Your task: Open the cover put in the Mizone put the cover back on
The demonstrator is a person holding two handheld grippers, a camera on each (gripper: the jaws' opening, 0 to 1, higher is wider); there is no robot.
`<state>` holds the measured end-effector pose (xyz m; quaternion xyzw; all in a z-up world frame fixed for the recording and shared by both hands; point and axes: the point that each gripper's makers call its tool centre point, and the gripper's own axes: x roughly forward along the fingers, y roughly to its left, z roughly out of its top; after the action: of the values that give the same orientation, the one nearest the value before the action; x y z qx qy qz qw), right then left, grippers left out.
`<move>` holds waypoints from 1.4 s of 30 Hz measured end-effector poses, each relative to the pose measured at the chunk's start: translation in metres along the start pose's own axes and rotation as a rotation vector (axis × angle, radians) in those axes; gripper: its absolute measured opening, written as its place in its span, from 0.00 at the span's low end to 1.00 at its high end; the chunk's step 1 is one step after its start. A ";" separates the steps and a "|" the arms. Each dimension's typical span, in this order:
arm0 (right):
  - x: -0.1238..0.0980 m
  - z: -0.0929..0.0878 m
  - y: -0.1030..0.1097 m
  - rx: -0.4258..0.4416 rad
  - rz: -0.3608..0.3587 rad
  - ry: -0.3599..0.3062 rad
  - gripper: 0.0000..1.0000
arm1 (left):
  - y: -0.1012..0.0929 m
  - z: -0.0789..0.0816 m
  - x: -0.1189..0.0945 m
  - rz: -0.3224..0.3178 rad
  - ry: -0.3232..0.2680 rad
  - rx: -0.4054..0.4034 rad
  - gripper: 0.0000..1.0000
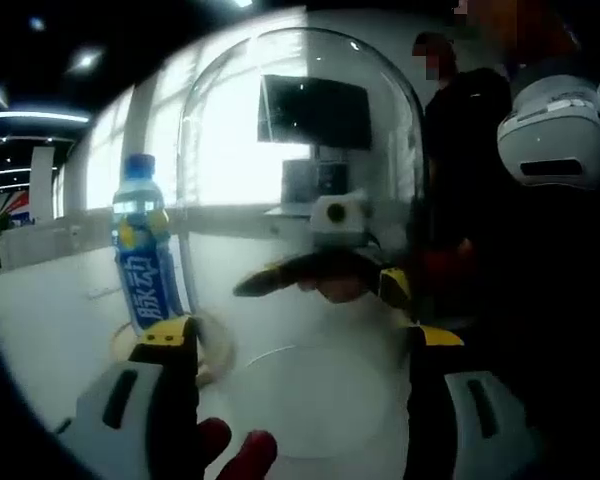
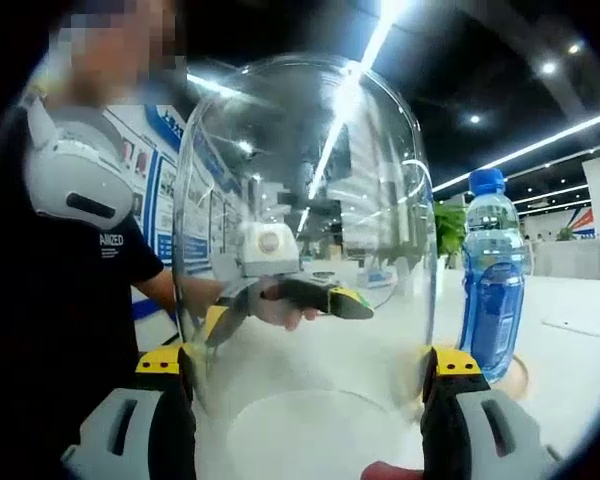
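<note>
A tall clear glass cover (image 1: 242,150) stands between the jaws of my left gripper (image 1: 300,345), which press on its two sides near the rim. My right gripper (image 2: 310,365) clasps the same cover (image 2: 300,150) from the opposite side. Through the glass each view shows the other gripper, the right gripper (image 1: 320,285) and the left gripper (image 2: 290,312), with jaws spread around the dome. The blue Mizone bottle (image 1: 145,250) stands upright on a round base (image 1: 218,352) just outside the cover. In the right gripper view the bottle (image 2: 492,280) is to the right of the cover.
A white table (image 1: 50,320) carries everything. A person in a black shirt (image 2: 70,300) stands close behind the cover, with a white device (image 2: 75,175) at the chest. A dark monitor (image 1: 315,112) is visible through the glass.
</note>
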<state>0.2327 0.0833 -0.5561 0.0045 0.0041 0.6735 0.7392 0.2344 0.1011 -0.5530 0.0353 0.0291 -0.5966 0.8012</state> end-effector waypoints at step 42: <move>0.000 -0.003 -0.007 -0.013 -0.031 0.064 0.90 | 0.006 0.008 0.009 0.038 0.005 -0.090 0.79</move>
<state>0.2396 0.0829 -0.5587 -0.0219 0.0235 0.6619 0.7489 0.2429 0.0936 -0.5458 0.0014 0.0573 -0.5792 0.8131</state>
